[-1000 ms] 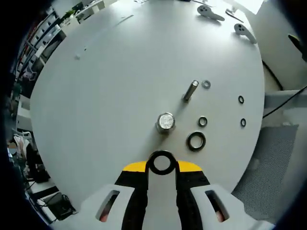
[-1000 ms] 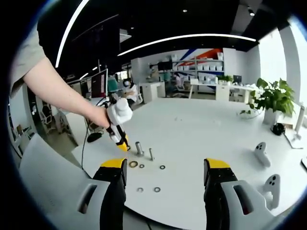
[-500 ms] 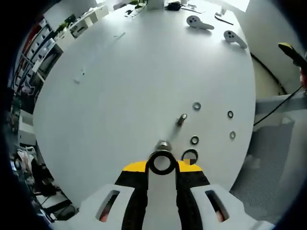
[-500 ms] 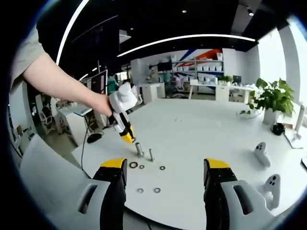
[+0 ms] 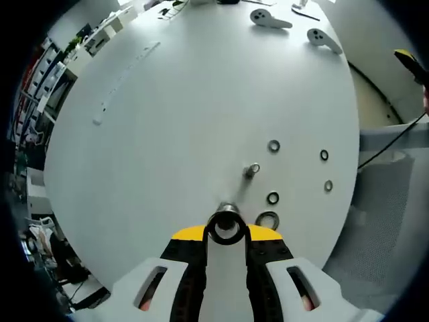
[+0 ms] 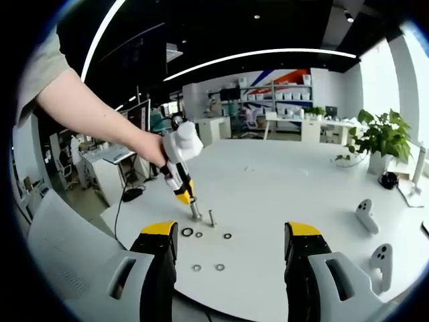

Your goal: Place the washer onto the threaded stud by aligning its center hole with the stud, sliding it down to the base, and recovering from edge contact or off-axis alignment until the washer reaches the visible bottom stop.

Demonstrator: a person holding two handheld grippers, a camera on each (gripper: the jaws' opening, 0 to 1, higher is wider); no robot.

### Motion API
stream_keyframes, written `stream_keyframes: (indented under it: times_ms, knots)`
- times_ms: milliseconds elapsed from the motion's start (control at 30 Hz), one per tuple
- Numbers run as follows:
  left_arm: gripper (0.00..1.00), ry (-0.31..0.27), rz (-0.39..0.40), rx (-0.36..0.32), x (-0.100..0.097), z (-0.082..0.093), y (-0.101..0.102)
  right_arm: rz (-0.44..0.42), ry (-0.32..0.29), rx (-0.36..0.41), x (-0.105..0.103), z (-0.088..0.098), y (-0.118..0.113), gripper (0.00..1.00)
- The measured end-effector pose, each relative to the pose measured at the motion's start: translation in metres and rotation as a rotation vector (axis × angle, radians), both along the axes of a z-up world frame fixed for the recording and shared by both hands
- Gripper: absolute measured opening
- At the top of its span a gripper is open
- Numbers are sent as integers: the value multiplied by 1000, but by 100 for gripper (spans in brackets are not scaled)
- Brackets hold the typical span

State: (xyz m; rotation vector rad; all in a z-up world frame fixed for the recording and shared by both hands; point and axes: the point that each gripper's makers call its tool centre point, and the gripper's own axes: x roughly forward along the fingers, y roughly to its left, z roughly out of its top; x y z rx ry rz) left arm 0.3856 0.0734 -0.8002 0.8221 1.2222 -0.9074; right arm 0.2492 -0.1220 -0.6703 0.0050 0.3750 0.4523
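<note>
Left hand-held gripper [image 5: 226, 236] is clamped on the washer [image 5: 226, 227], the ring pinched flat between its yellow tips and sitting right over the top of the threaded stud [image 5: 226, 209]. From the right gripper view, the person's bare forearm [image 6: 94, 117] reaches in from the left, angled downward, hand [image 6: 155, 149] wrapped round the white handle, tips pointing down at the stud. A second, thinner stud [image 5: 251, 170] stands just beyond. Spare washers [image 5: 267, 219] lie loose on the white worktop [image 5: 167, 114] nearby. Right hand-held gripper [image 6: 228, 245] hangs above the worktop's near edge, jaws wide apart and holding nothing.
</note>
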Motion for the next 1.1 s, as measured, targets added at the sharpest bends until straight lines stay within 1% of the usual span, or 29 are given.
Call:
stream_keyframes:
  times_ms: [267,433,567,600,633,667,700,767,800,867,967,1100]
  knots:
    - [19,17,-19,28,-1,-9,-3,-1,2,6,0,0,0,66]
    - [19,25,-30,49,0,-19,-3,-1,1,3,0,0,0,66]
    - [19,31,-24,59,0,-27,-4,5,6,2,-1,-1,1,66]
    - [19,35,-15,68,1,-24,-4,5,6,2,-1,-1,1,66]
    - [19,33,1,61,4,-23,-5,6,5,0,-1,-1,1,66]
    - [19,31,-2,55,6,-25,-6,7,4,0,-1,-1,1,66]
    - [19,26,-9,64,6,-27,-6,8,4,1,-1,-1,1,66]
    - [19,43,0,74,2,-30,-7,8,5,-1,-1,-1,1,66]
    - [19,38,-30,80,1,-31,-8,7,4,-1,-1,-1,1,66]
    - [19,38,-39,86,-1,-33,-8,6,4,1,-1,-1,1,66]
    - [19,42,-33,88,0,-34,-7,7,5,5,-1,-1,1,66]
    - [19,54,-29,99,0,-41,-6,7,2,4,-1,0,2,66]
